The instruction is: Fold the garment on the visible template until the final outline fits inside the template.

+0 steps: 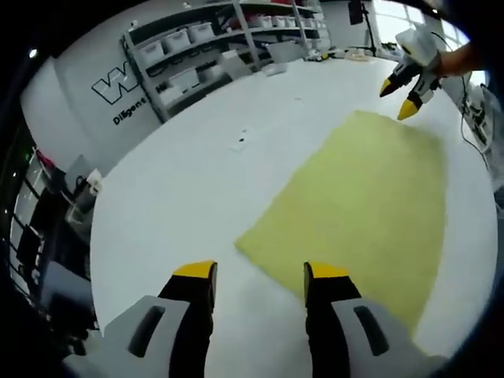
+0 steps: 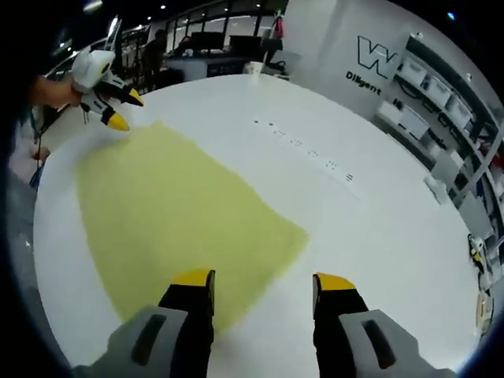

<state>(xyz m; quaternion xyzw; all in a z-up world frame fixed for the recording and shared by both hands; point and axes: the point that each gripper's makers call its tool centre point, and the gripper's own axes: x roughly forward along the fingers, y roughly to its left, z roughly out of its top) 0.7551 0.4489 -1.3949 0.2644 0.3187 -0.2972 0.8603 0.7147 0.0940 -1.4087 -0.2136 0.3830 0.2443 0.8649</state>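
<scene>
Lying flat on the white table [image 1: 197, 181]: a yellow-green cloth [image 1: 362, 205]. Near one corner of the cloth, left gripper [image 1: 260, 276], jaws apart, holding nothing. Near another corner of the cloth, right gripper [image 2: 264, 279], jaws likewise apart and unladen. Beyond the cloth, storage shelves [image 1: 205, 47] along the wall.

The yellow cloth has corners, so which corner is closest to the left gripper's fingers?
The pointed corner of the yellow cloth, just ahead of the left gripper. The other corners lie farther away, one by the right gripper.
</scene>
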